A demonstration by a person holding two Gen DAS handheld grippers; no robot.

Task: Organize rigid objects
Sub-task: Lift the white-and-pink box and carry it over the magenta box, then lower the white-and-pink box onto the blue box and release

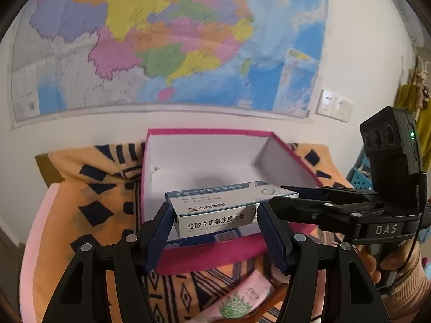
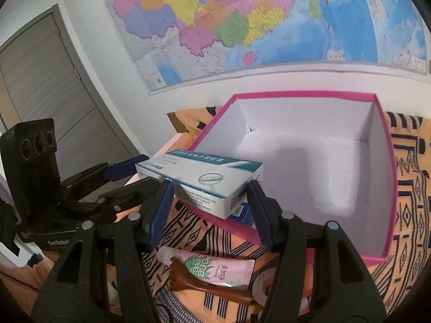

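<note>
Two hand-held grippers, left (image 1: 214, 224) and right (image 2: 208, 202), each clamp one medicine carton (image 1: 231, 202), long axis crosswise.

Even indoor light, motion-blurred map (image 1: 172, 40), fisheye-warped edges.

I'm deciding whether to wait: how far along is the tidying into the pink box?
Done: nothing that shows; the pink box has only its bare white floor. In hand: the left gripper and the right gripper both clamp a medicine box over its near rim, with a blue pack just under it. Left: the pink tube and the brown wooden tool lie on the cloth.
</note>
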